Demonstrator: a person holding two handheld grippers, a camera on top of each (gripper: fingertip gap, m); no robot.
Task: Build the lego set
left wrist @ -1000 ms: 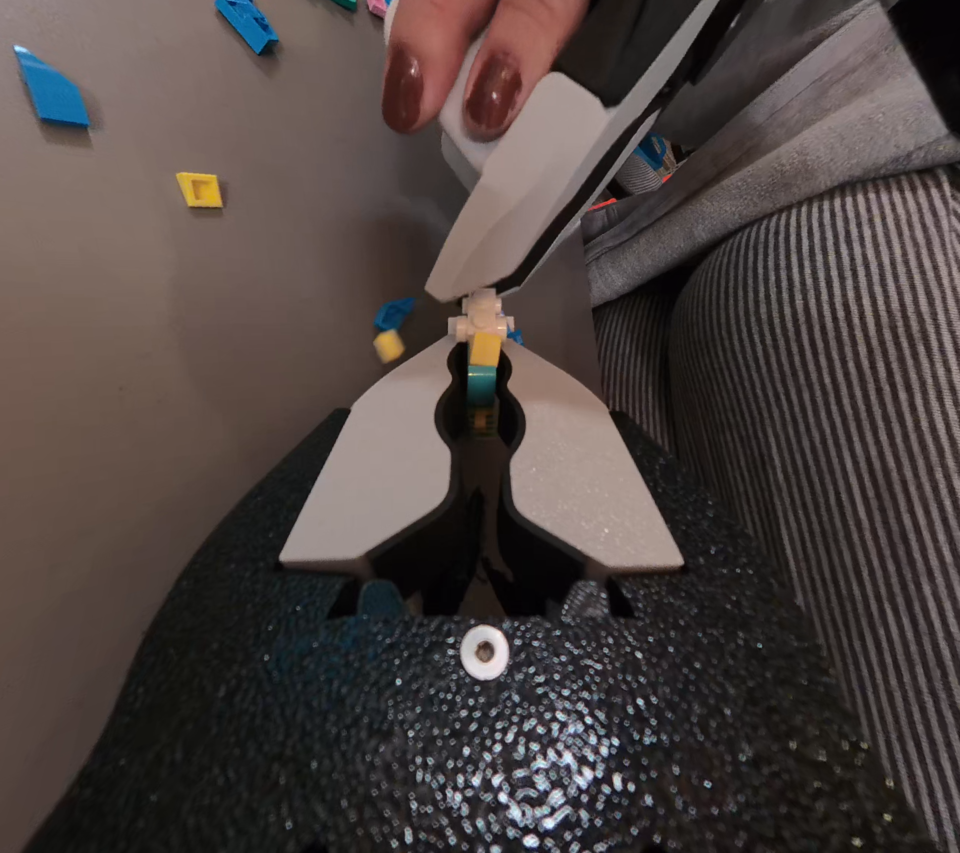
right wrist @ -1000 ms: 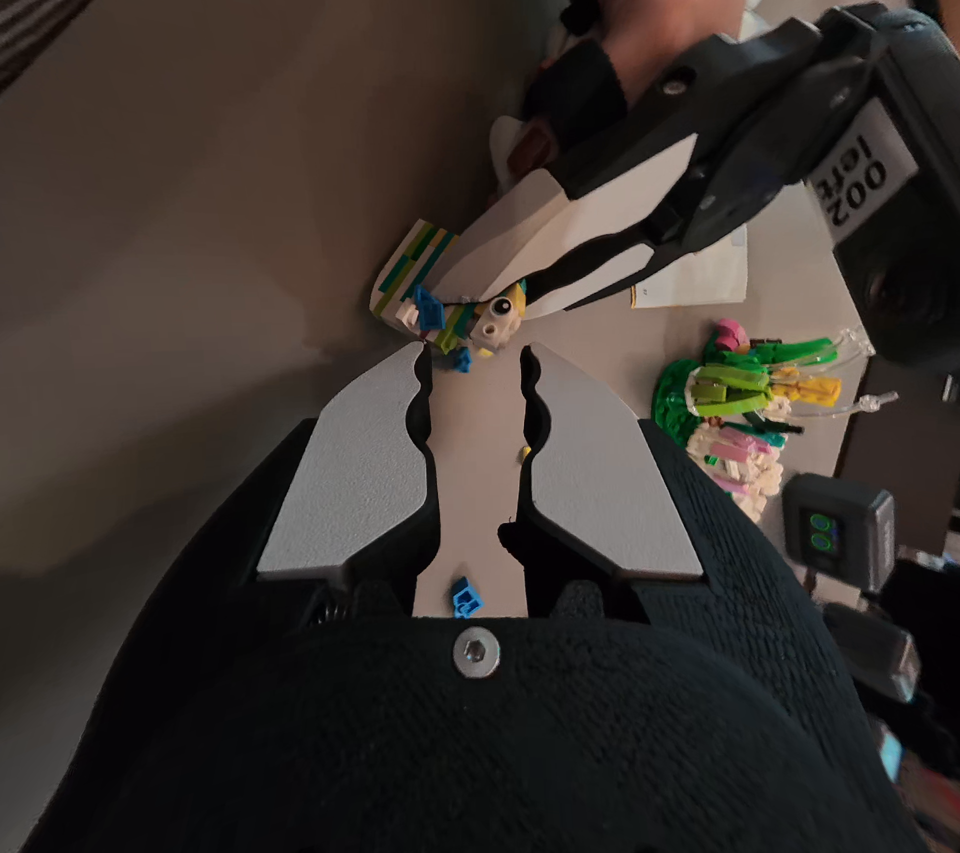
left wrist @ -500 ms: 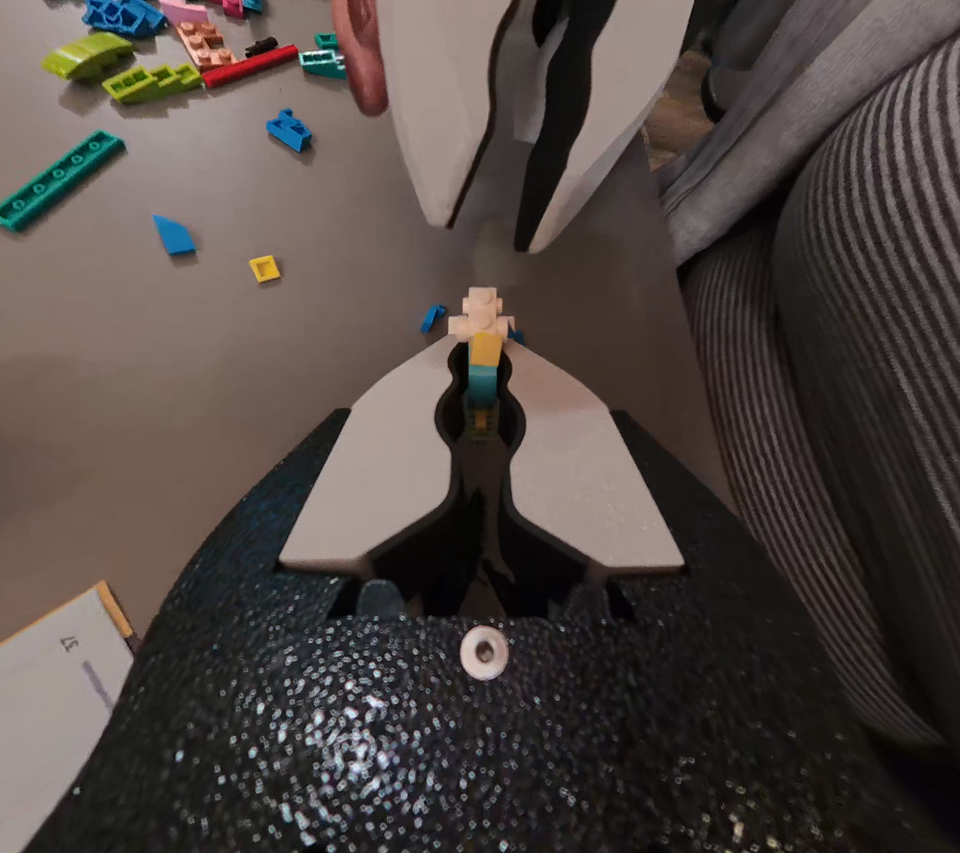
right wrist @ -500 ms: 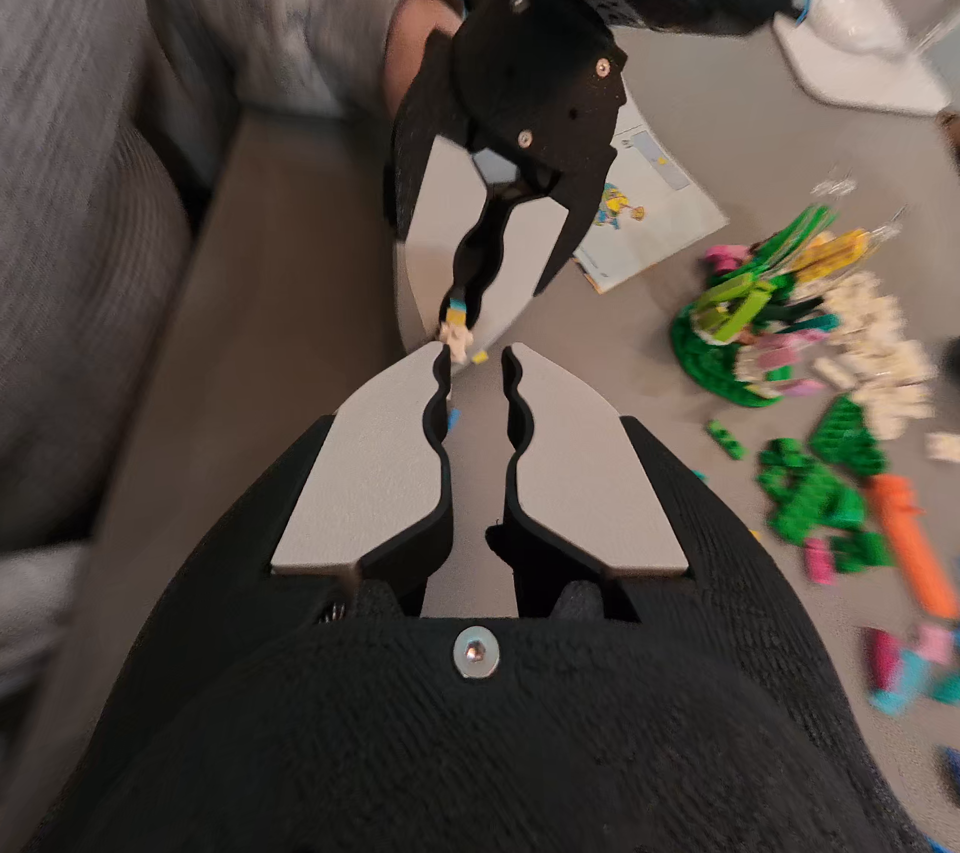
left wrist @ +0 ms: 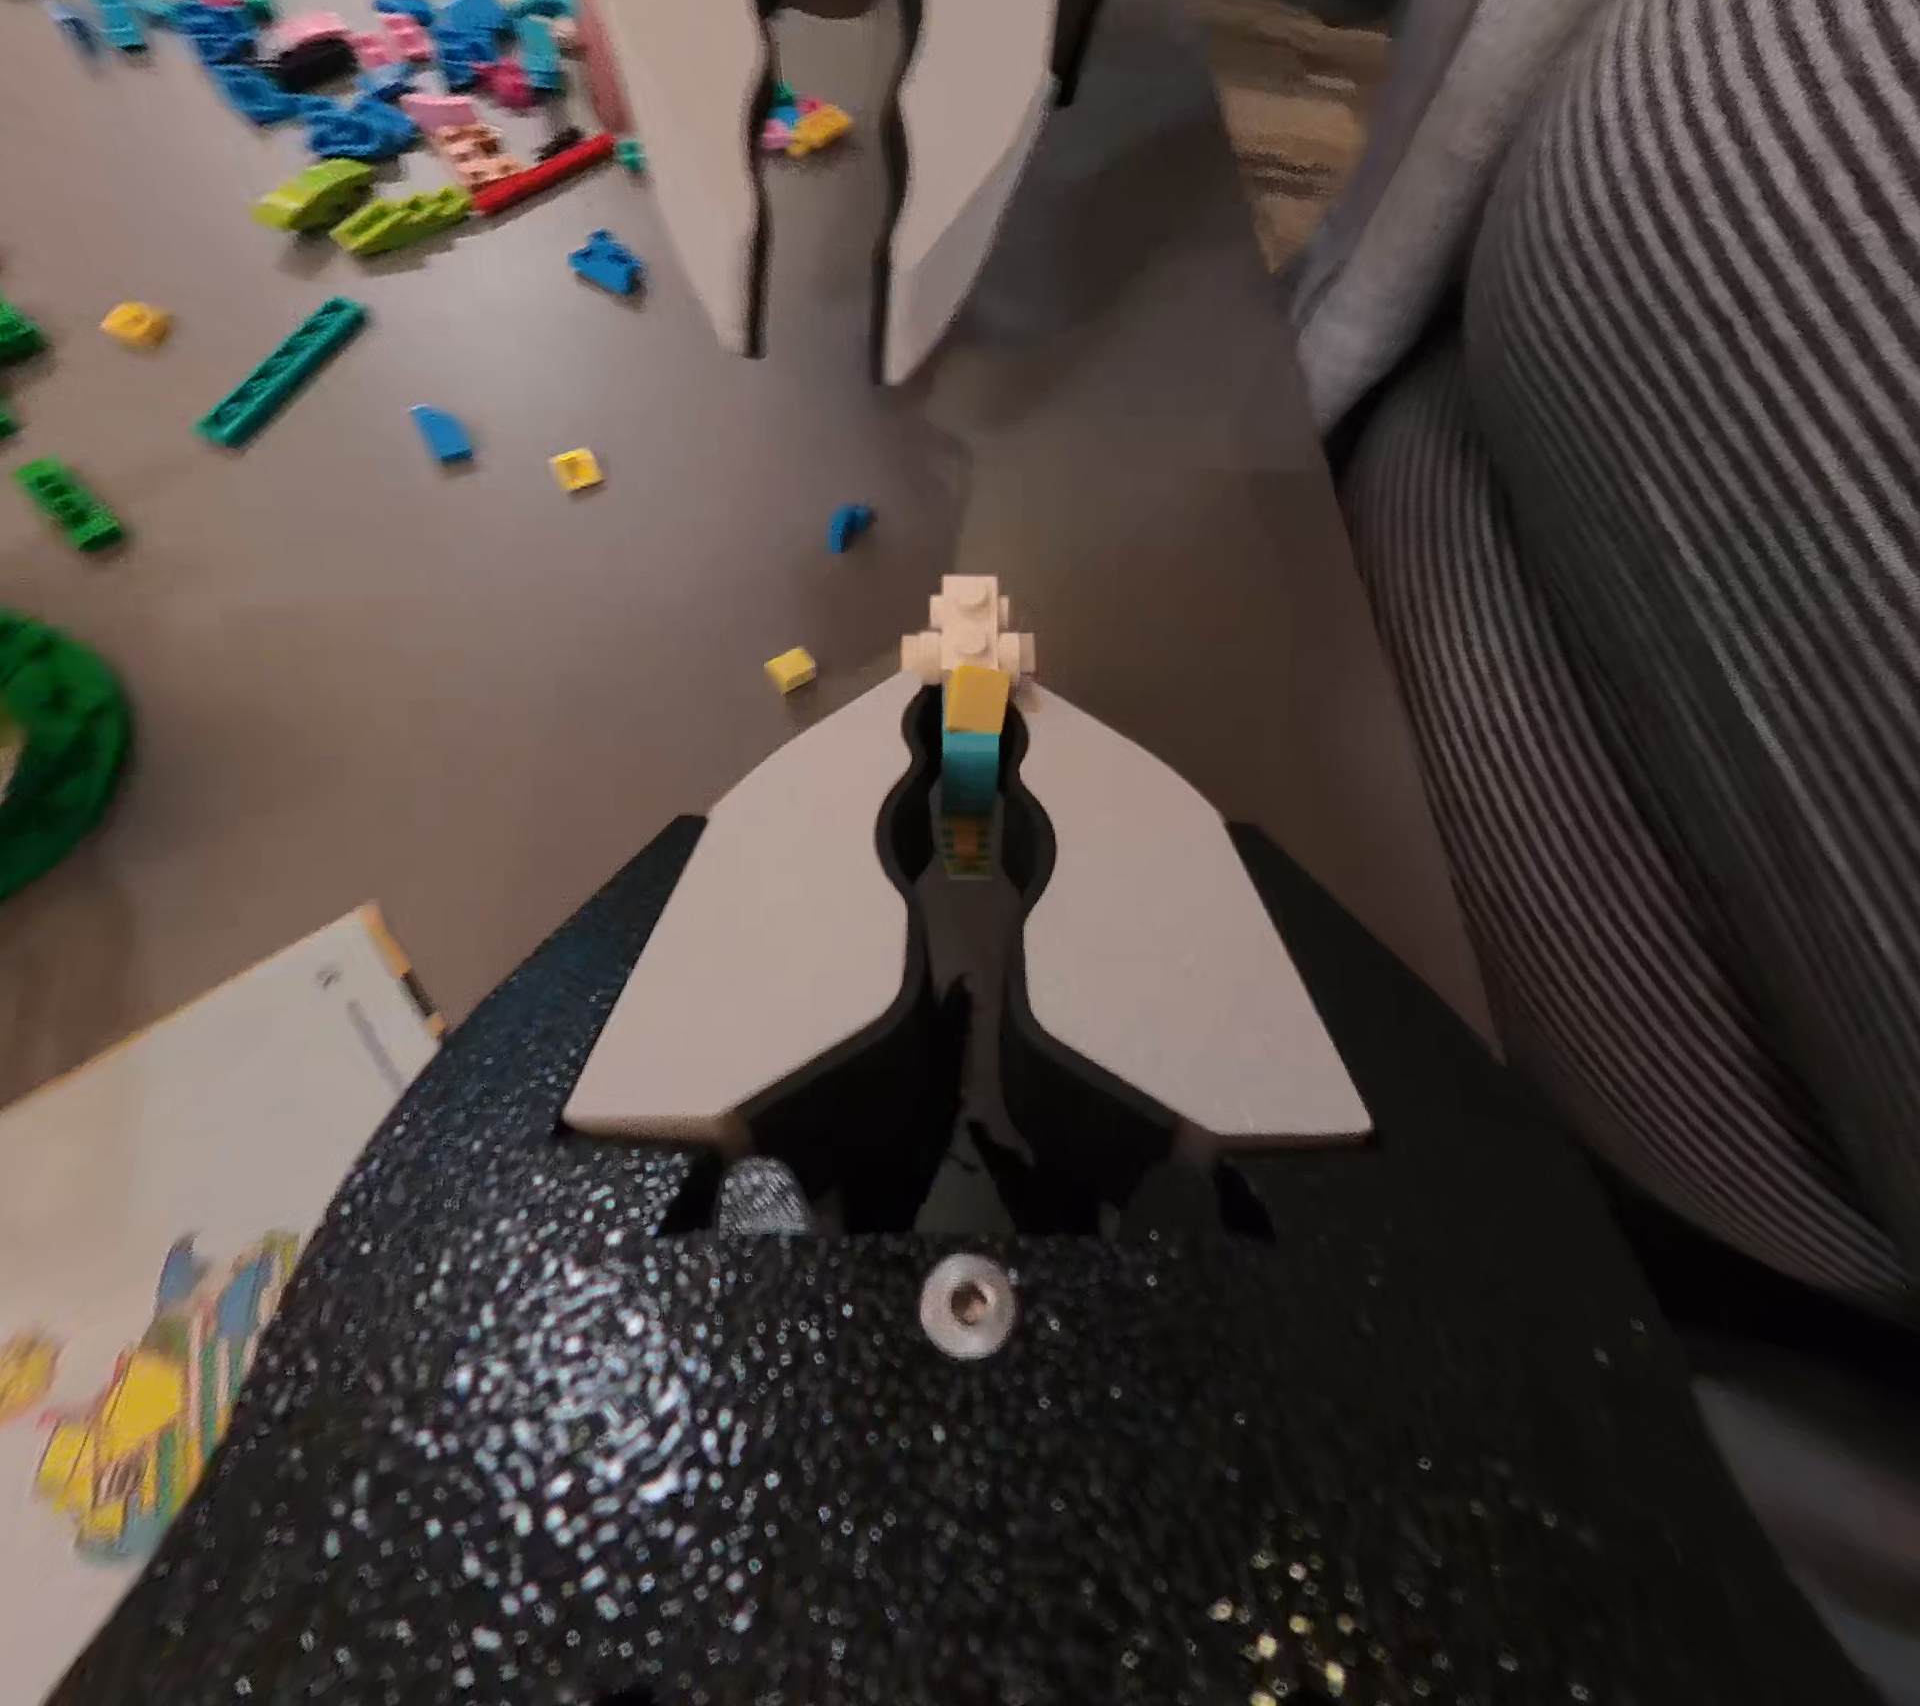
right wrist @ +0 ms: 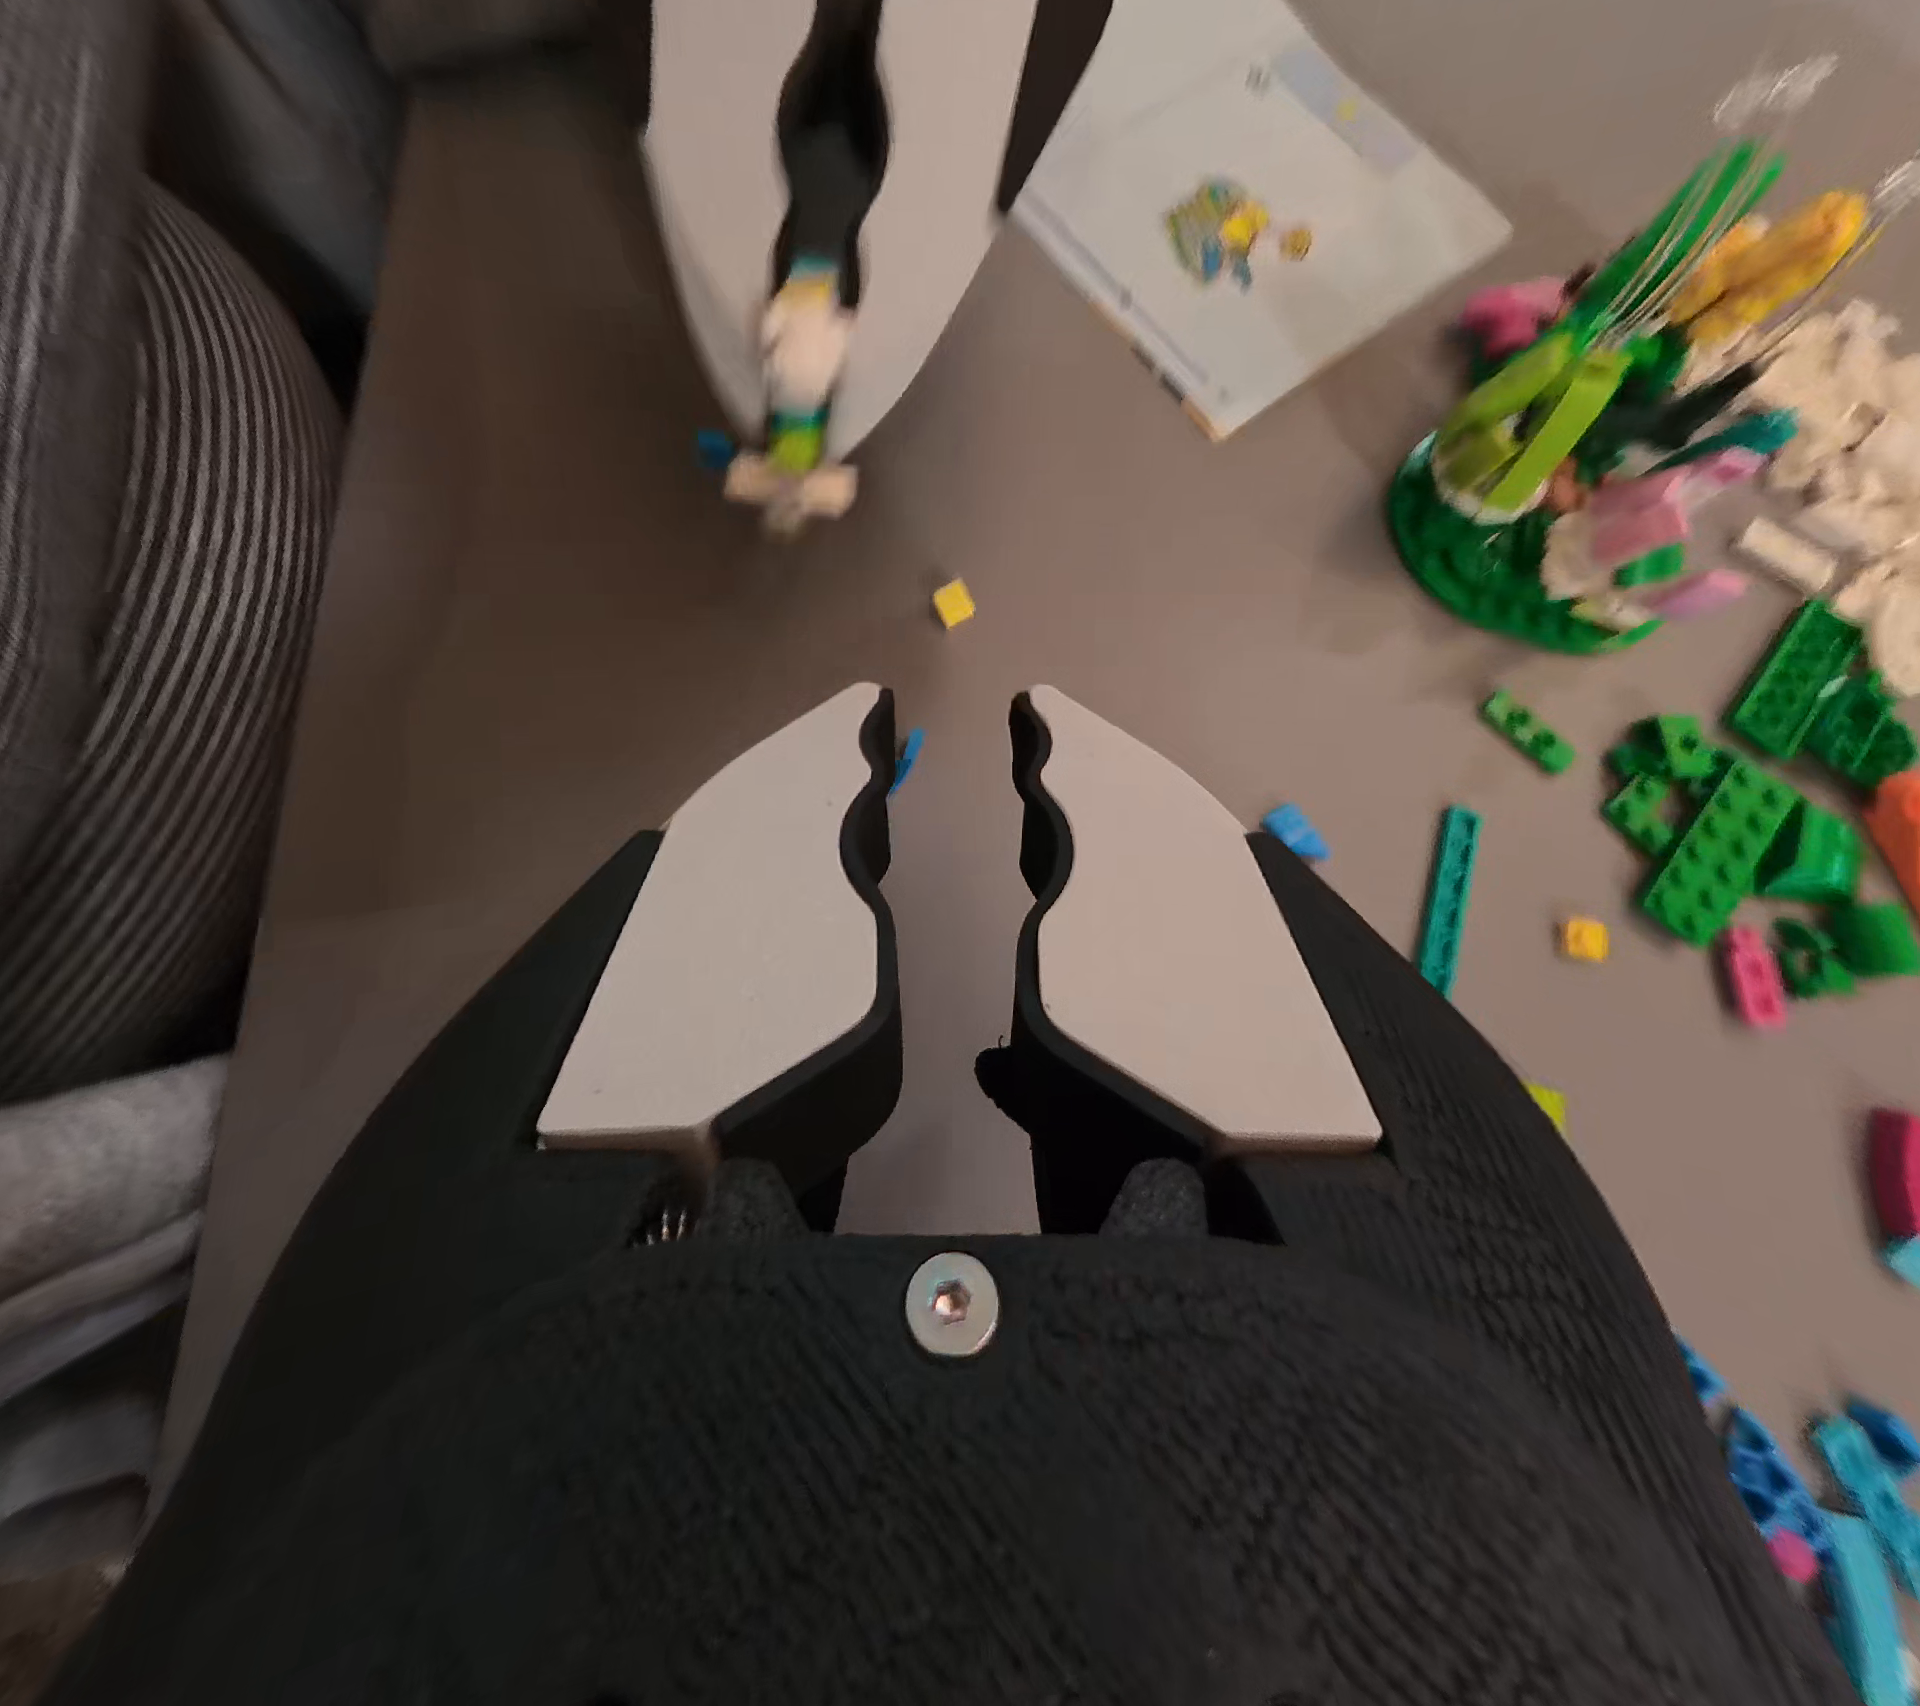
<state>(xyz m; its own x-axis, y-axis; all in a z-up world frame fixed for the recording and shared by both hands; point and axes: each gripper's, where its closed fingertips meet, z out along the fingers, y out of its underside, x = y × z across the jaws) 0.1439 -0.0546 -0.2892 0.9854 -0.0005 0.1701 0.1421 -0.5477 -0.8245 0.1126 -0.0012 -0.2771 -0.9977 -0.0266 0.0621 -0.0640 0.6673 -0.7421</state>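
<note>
My left gripper (left wrist: pixel 968 685) is shut on a small lego assembly (left wrist: pixel 971 633) with a white studded top, a yellow piece and a teal piece, held above the grey table (left wrist: pixel 520 669). In the right wrist view the left gripper (right wrist: pixel 795 461) hangs at the top with the assembly (right wrist: pixel 795 409) sticking out of its tips. My right gripper (right wrist: pixel 951 706) is open and empty, apart from the assembly and pointing at it. It also shows at the top of the left wrist view (left wrist: pixel 816 363), open. A small yellow brick (right wrist: pixel 953 602) and a small blue piece (right wrist: pixel 907 757) lie between the grippers.
An instruction booklet (right wrist: pixel 1247 222) lies at the back right. A green round plant build (right wrist: pixel 1538 513) and loose green bricks (right wrist: pixel 1745 835) lie on the right. A pile of blue, pink and teal bricks (left wrist: pixel 343 25) lies at the far left. A person's striped clothing (left wrist: pixel 1662 617) borders the table. The left gripper's tips are roughly 7 cm from the right gripper's. The left tips stand about 5 cm off the small yellow brick (right wrist: pixel 953 602). The left camera catches it too, in the left wrist view (left wrist: pixel 789 664).
My right gripper has drawn back from the assembly, so the gap between the two grippers has grown. It stays open. My left gripper stays shut on the assembly.
</note>
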